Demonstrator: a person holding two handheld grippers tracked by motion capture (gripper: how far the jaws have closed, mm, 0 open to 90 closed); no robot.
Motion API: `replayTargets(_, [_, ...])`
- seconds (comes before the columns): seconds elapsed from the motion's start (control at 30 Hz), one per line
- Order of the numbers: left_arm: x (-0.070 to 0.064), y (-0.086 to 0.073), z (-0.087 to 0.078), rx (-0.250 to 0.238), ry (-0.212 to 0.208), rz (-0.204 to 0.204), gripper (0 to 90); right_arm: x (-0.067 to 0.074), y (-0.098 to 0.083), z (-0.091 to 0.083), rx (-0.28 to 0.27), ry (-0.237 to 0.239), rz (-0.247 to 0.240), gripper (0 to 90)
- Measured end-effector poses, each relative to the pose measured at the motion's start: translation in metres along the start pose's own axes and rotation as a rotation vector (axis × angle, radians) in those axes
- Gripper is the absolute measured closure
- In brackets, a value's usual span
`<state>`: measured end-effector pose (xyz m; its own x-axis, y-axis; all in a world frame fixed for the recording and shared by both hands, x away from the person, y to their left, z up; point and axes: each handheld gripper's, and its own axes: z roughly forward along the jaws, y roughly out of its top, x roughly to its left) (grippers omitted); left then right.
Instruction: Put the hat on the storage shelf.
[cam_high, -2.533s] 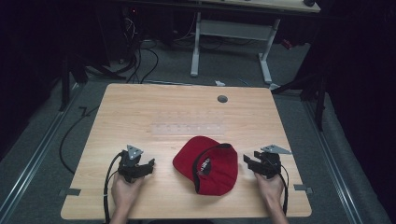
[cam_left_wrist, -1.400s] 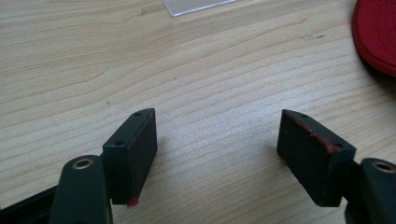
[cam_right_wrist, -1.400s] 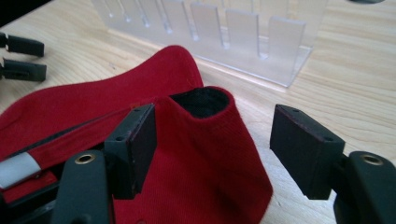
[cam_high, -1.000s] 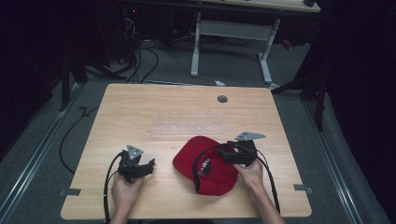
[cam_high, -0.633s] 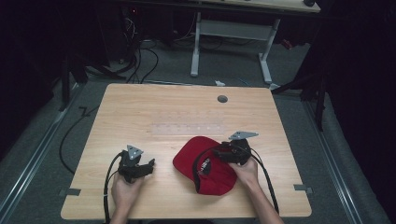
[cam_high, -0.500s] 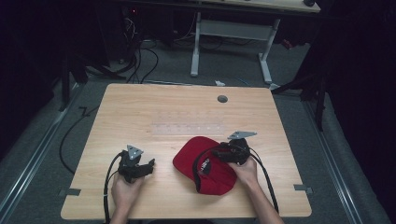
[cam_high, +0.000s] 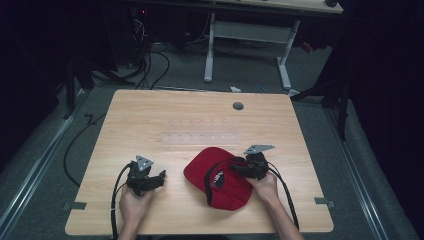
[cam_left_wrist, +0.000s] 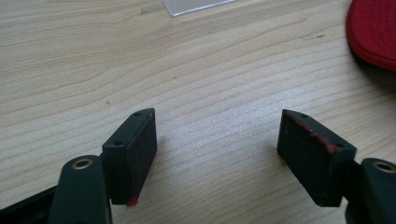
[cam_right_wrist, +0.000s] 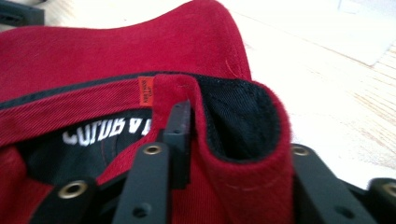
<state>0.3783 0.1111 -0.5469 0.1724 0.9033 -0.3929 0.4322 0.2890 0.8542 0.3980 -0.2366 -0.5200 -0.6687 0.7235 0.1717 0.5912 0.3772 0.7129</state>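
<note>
A red cap (cam_high: 220, 187) lies upside down on the wooden table (cam_high: 150, 110), front and right of middle, its black lining and white lettering showing. My right gripper (cam_high: 235, 167) sits at the cap's right rim. In the right gripper view its jaws (cam_right_wrist: 238, 154) pinch a folded piece of the cap's rim (cam_right_wrist: 116, 51) between them. My left gripper (cam_high: 161, 176) rests on the table to the cap's left, a short gap away, open. Its pads (cam_left_wrist: 133, 149) stand wide apart over bare wood, with the cap's edge (cam_left_wrist: 373, 28) at the upper right.
A clear plastic sheet (cam_high: 200, 136) lies flat mid-table beyond the cap, its corner (cam_left_wrist: 196, 5) ahead of the left gripper. A round grommet (cam_high: 238, 106) sits near the far edge. Cables trail off the left side; another desk's legs (cam_high: 210, 50) stand behind.
My right gripper moved left from the table's right side onto the cap and closed on its rim. The left gripper stayed where it was.
</note>
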Motion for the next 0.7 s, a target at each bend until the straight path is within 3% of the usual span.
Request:
replayTargets(0.23, [0.000,0.000,0.000,0.000,0.000,0.000,28.7,0.004,0.000,-0.005,0.011,0.032,-0.041,80.4])
replayTargets(0.43, [0.000,0.000,0.000,0.001,-0.001,0.001,28.6,0.011,0.002,-0.011,0.010,0.046,-0.069,82.7])
replayTargets(0.7, [-0.001,-0.001,-0.001,0.004,-0.010,0.003,28.8,0.017,0.004,-0.019,-0.011,0.062,-0.058,83.3])
